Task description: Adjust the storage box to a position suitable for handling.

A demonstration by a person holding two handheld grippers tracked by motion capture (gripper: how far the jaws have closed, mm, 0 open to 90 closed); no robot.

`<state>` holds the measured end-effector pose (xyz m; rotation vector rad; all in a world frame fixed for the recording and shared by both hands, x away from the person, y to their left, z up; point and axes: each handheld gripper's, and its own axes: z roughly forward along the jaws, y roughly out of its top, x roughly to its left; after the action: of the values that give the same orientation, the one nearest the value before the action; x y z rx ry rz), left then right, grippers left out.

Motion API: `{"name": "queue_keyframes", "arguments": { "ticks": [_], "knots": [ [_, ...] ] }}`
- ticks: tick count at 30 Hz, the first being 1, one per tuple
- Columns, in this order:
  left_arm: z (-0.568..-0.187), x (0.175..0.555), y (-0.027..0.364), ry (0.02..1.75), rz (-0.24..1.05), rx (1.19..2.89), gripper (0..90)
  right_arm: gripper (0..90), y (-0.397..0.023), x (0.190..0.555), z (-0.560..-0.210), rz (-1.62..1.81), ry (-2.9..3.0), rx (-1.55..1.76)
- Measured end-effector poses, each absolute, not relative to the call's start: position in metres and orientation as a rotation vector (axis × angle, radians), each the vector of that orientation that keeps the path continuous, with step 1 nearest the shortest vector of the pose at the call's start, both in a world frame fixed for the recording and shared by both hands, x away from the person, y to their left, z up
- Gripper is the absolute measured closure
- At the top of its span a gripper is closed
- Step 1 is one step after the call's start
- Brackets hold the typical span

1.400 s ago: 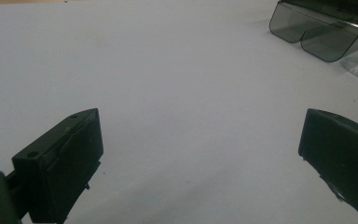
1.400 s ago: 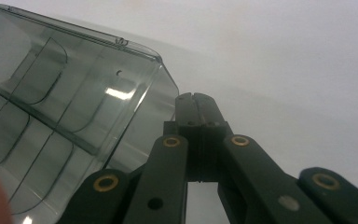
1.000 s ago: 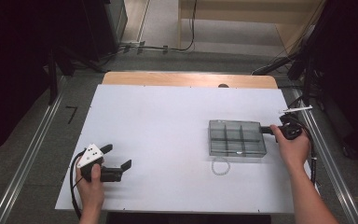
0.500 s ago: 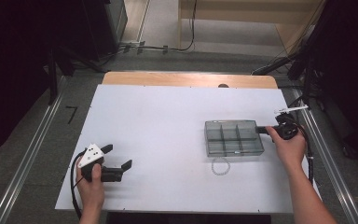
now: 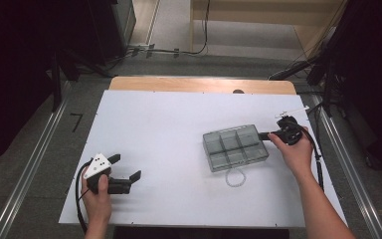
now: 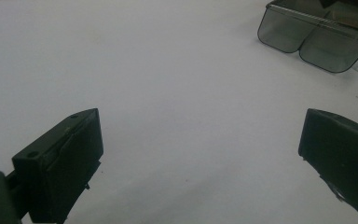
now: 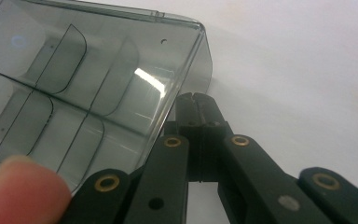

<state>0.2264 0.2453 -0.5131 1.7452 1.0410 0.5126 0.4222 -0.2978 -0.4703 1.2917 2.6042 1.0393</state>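
Note:
A smoky clear compartment box with its lid down lies right of centre on the white table, turned slightly askew. My right gripper is shut, jaws pressed together with nothing between them, and its tips rest against the box's right side. The right gripper view has the closed tips at the box's edge, under the lid rim. My left gripper rests near the table's front left corner, open and empty. Its view looks between the spread jaws toward the far-off box.
A small white ring lies on the table just in front of the box. A strip of wood edges the table's far side. Metal rails run along both sides, and cables trail on the floor behind.
The right hand has moved left with its shut gripper against the box. The box has slid left and turned slightly. The left gripper has stayed put.

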Motion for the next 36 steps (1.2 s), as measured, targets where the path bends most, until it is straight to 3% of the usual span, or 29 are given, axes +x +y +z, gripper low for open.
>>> {"name": "queue_keyframes", "arguments": {
  "ticks": [36],
  "knots": [
    [-0.513,0.227,0.244,1.037,0.508,1.751,0.0,88.0,-0.211,0.378,-0.479,1.099,2.739,1.024]
  ]
}}
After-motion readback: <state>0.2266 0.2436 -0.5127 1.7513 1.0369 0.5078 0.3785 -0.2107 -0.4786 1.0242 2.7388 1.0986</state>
